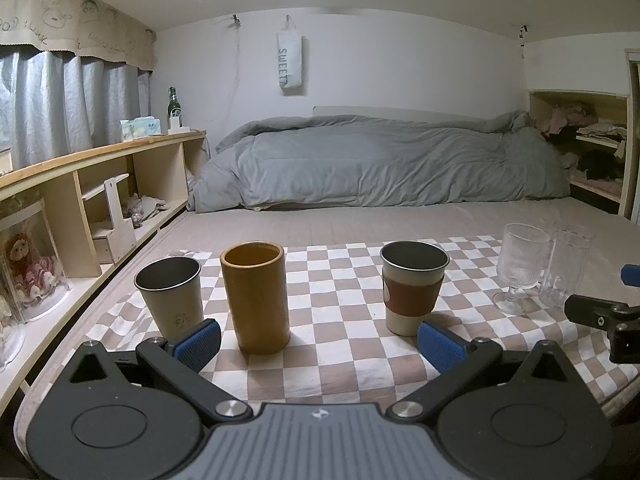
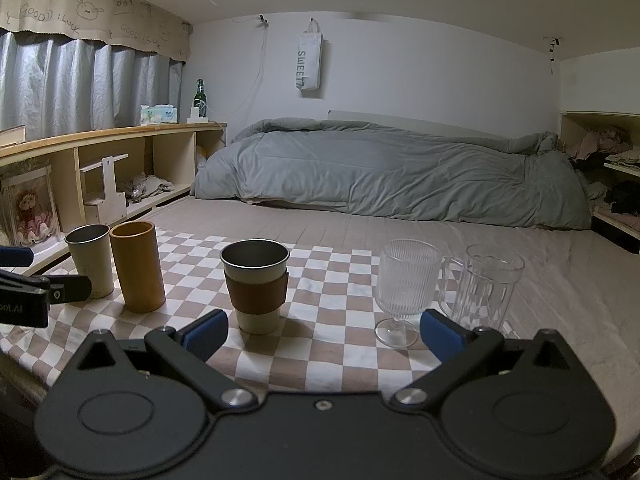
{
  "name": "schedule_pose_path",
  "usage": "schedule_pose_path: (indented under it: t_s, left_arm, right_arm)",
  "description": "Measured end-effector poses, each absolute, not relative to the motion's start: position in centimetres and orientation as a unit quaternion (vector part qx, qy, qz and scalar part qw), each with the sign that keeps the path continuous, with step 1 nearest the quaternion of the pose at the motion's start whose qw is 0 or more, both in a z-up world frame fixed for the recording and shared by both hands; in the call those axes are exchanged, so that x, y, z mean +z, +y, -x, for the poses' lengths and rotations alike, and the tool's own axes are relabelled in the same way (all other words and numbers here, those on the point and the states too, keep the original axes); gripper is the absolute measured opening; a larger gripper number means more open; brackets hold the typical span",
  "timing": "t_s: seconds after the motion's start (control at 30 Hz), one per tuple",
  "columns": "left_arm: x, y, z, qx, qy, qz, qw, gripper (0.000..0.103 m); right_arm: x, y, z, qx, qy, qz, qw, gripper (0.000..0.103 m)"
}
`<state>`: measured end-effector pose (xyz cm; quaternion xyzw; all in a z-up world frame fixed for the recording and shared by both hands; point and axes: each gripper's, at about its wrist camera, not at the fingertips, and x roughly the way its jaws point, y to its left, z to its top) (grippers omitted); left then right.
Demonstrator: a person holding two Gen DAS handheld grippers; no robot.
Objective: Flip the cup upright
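**Five cups upright in a row, both tongs spread and empty**

Laid over the bed point(image 1: 400, 216), not a desk: a checked cloth point(image 1: 340, 320), likely there to give the cups a flat, marked work patch on soft bedding.

Far left, a plain metal cup point(image 1: 170, 294), mouth up. Just beside it, perhaps touching, a taller tan cylinder cup point(image 1: 256, 296), also mouth up. Well apart to the right, a metal cup with a brown sleeve point(image 1: 412, 286), standing on its base. Farther right, a ribbed stemmed glass point(image 2: 404, 290) and just beside it a clear handled mug point(image 2: 486, 284), both open end up.

Nothing lying on its side or mouth down in either view, so the flip looks finished, or no cup is left to turn; which cup was the task's own cannot be told from here.

Left tongs point(image 1: 318, 344) spread wide, pinching nothing, held low at the cloth's near edge with the tan cylinder and the sleeved cup ahead of the gap. Right tongs point(image 2: 324, 334) likewise spread and empty, facing the sleeved cup and the stemmed glass. Both drawn short of the row, touching no cup: a stance that reads as clear of the cups rather than reaching.

Worth care in any further move: soft mattress under the cloth, tall cylinder and stemmed glass likely to tip easily.
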<state>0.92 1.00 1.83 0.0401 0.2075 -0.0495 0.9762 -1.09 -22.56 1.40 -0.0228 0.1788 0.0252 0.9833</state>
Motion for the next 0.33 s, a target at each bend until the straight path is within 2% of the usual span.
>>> schedule_pose_path:
  t_s: [0.33]
  left_arm:
    - [1.82, 1.03, -0.94, -0.049, 0.208, -0.041, 0.976, 0.103]
  right_arm:
    - [1.29, -22.56, 1.1, 0.025, 0.18, 0.023, 0.983, 0.103]
